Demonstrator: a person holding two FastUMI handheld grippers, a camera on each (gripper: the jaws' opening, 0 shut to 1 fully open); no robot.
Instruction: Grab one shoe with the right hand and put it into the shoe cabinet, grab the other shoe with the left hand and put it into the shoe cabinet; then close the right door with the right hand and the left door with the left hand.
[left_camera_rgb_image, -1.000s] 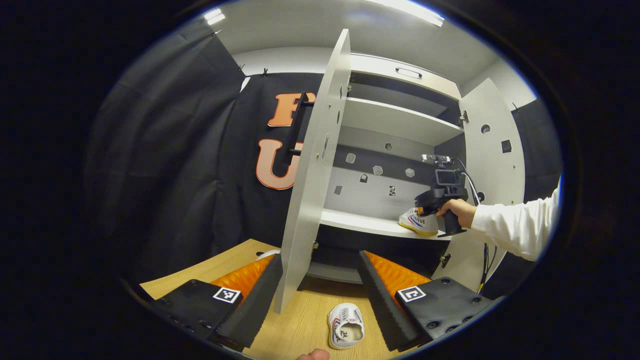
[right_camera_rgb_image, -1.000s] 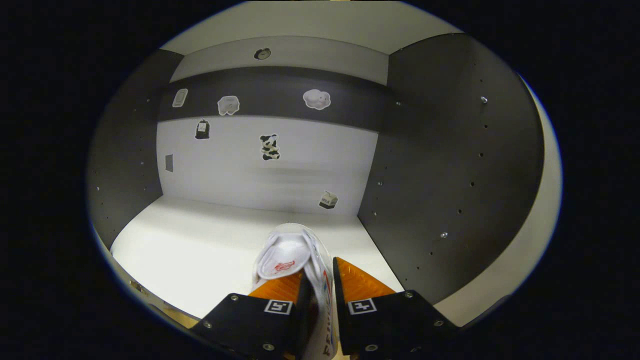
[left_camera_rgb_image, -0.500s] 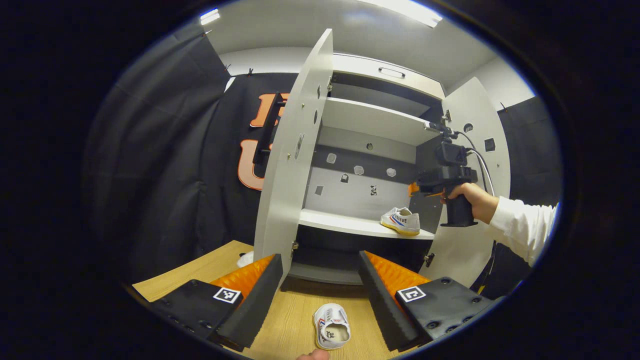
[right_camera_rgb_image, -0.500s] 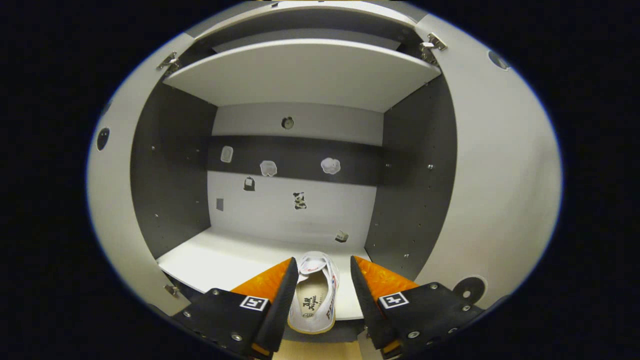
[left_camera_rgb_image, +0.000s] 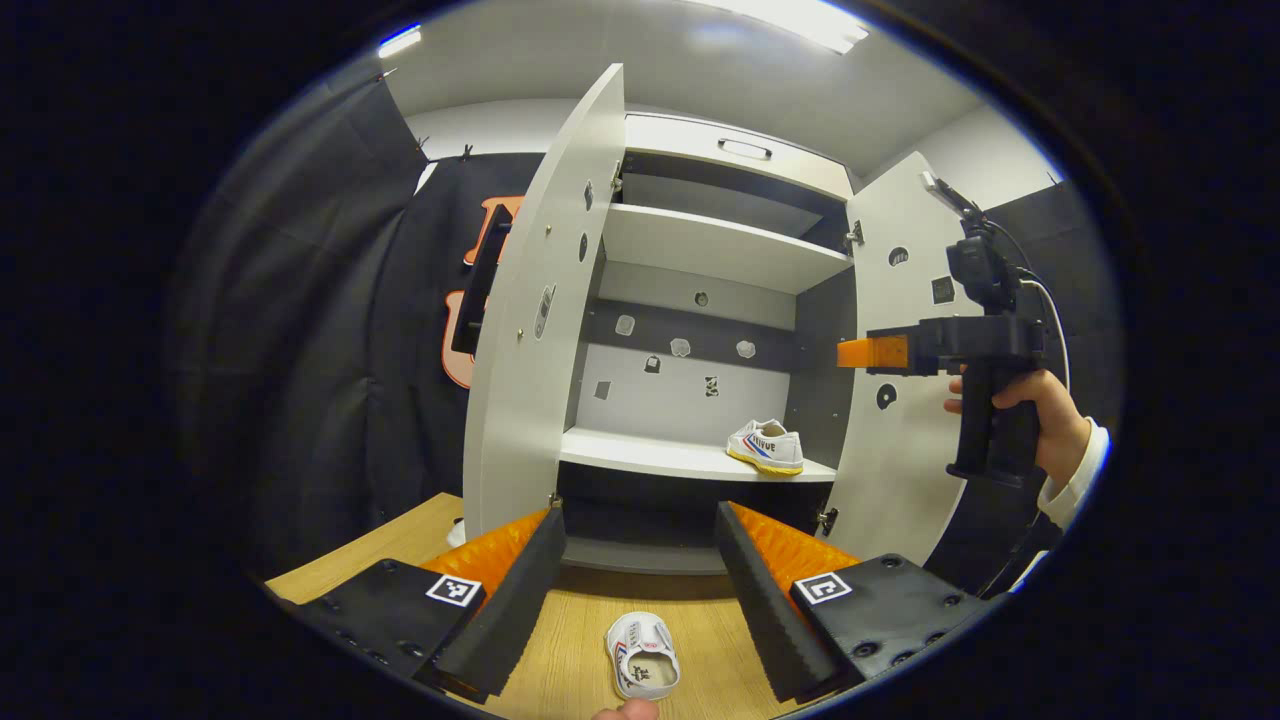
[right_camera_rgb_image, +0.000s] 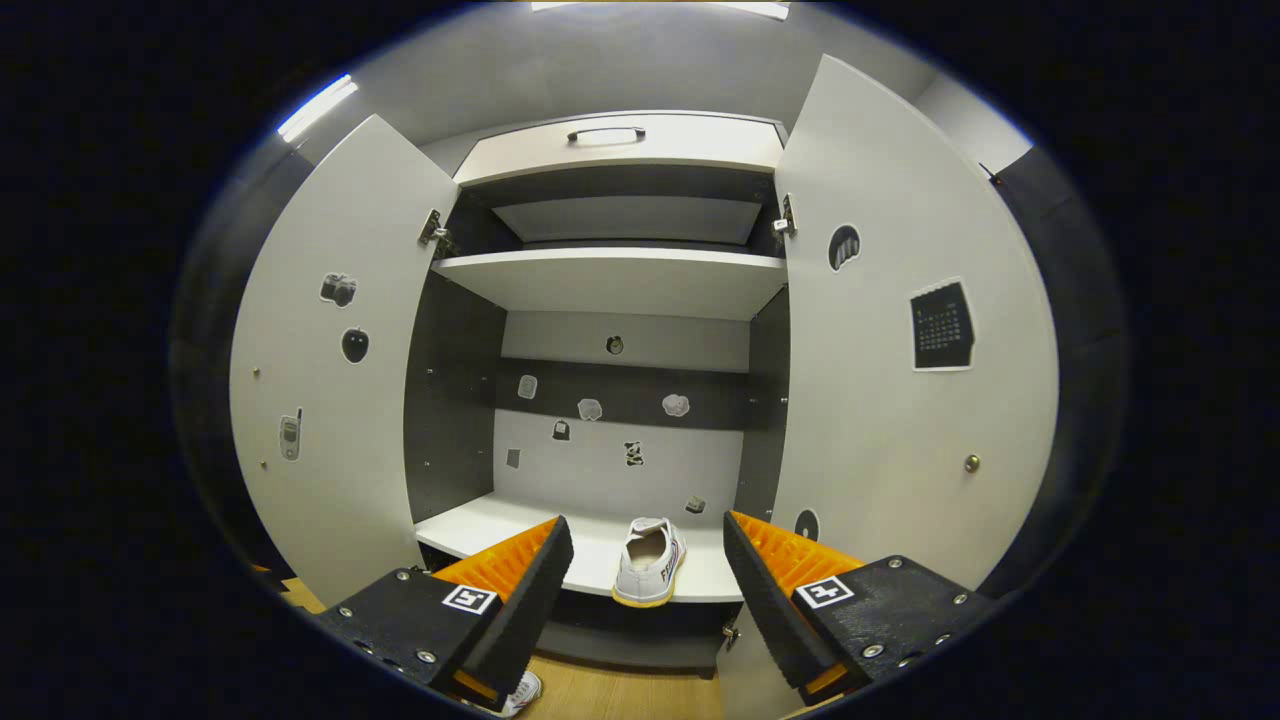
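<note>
The left gripper hangs with its jaws spread wide and empty above the wooden floor, where one white shoe lies between the fingers, toe away from the camera and well short of the shoe cabinet. The right gripper, held in a hand with a white sleeve, is likewise released, out in front of the cabinet with nothing between its fingers. The other shoe rests on the lower shelf toward its right end, heel facing outward. Both the left door and the right door stand open
</note>
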